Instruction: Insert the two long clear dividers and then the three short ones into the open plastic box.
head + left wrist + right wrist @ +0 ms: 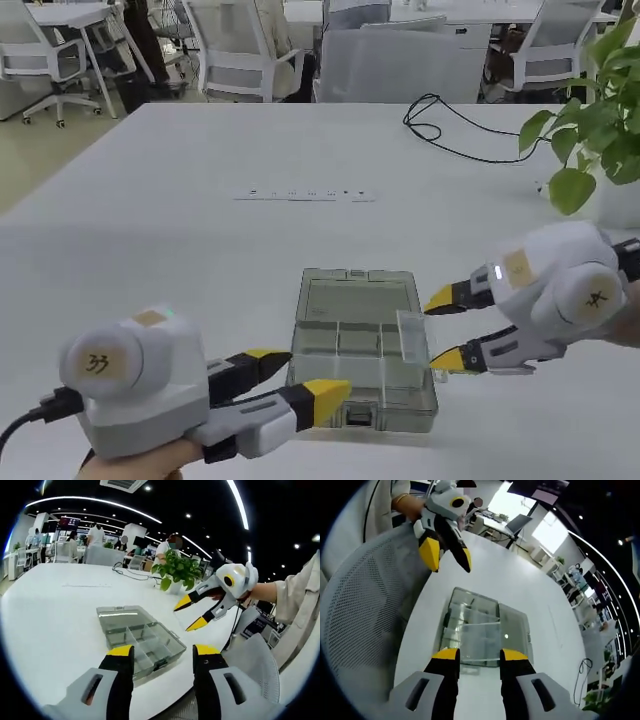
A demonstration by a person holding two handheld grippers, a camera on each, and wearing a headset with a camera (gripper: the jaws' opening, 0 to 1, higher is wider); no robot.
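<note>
The clear plastic box (330,405) lies open on the white table, lid (360,298) folded away from me, and clear dividers split its base into compartments. One short clear divider (411,336) stands up above the box's right side, just left of my right gripper (441,329). That gripper is open, and whether it touches the divider is unclear. In the right gripper view the divider (472,642) lies across the box (515,625) just ahead of the open jaws. My left gripper (297,374) is open with nothing in it, at the box's near left corner. The box (137,635) lies beyond its open jaws.
A potted plant (590,120) stands at the table's right edge. A black cable (450,135) loops across the far right. A flush socket strip (305,195) sits mid-table. Office chairs (235,50) line the far side, and a mesh chair back (360,595) is near the table edge.
</note>
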